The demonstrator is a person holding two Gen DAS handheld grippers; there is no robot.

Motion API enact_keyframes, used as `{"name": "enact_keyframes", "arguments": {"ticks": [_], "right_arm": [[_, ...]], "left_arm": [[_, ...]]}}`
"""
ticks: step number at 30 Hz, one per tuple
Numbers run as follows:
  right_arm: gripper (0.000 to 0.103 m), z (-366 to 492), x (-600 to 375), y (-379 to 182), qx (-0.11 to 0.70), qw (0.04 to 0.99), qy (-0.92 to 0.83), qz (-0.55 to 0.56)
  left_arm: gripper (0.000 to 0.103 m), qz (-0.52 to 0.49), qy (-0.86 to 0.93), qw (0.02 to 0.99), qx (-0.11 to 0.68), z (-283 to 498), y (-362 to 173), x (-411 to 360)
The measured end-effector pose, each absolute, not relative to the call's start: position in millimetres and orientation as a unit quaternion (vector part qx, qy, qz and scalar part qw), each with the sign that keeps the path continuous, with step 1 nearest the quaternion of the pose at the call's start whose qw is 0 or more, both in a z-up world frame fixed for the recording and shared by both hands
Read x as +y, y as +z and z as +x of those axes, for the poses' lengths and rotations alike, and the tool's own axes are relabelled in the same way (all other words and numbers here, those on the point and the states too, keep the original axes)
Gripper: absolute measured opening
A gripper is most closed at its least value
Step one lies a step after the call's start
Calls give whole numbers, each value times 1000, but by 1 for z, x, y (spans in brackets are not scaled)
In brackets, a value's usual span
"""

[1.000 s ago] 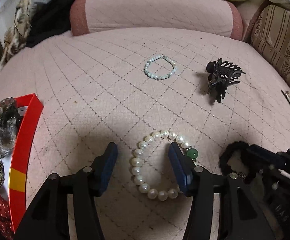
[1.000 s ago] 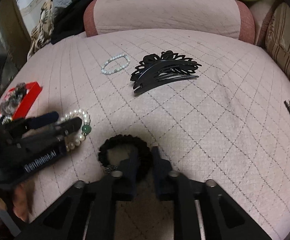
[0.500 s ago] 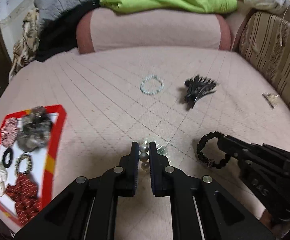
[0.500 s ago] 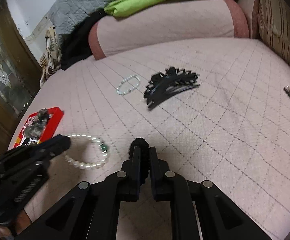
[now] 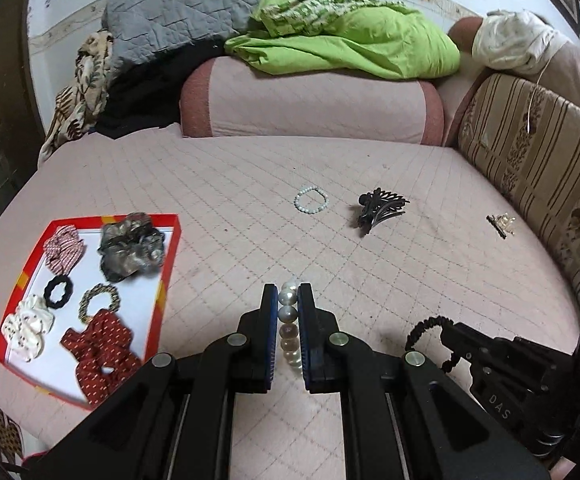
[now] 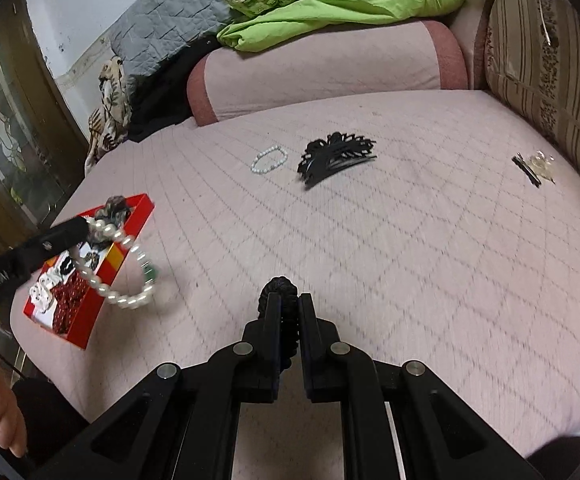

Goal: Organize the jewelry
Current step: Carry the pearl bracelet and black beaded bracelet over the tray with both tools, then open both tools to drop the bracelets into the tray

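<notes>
Carry step: left gripper [image 5: 288, 300] clamps pearl bracelet [image 6: 124, 268], right gripper [image 6: 288, 304] clamps black bracelet [image 6: 280, 292]; next, release both over red tray [image 5: 170, 256] at bed's left edge.

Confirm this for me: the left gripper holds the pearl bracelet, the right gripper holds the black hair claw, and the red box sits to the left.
One thing is wrong. The right gripper holds the black bracelet, as the right wrist view shows; the hair claw lies on the bed. The left gripper does hold the pearl bracelet, and the red box sits left.
</notes>
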State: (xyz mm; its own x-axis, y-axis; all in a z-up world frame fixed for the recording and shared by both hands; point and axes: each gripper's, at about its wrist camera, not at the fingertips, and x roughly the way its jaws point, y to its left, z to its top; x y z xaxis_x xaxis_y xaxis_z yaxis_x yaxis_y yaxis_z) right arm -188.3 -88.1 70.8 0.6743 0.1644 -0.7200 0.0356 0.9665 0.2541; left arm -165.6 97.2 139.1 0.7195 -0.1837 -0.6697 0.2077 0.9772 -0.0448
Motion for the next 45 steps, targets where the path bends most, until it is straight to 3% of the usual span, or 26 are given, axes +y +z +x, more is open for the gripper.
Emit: {"name": "enact_keyframes", "arguments": {"ticks": [15, 25, 33, 45], "right_arm": [[9, -192, -11, 113, 399, 906, 118, 78], [9, -155, 73, 120, 415, 883, 214, 46], [9, -119, 140, 111, 421, 873, 247, -4], [9, -40, 187, 63, 463, 858, 219, -22]], "left_arm": [[9, -53, 9, 935, 350, -175, 154, 233], [9, -142, 68, 909, 386, -162, 119, 333], [9, -175, 90, 882, 429, -147, 71, 365], [10, -163, 86, 880, 438, -134, 40, 373]]}}
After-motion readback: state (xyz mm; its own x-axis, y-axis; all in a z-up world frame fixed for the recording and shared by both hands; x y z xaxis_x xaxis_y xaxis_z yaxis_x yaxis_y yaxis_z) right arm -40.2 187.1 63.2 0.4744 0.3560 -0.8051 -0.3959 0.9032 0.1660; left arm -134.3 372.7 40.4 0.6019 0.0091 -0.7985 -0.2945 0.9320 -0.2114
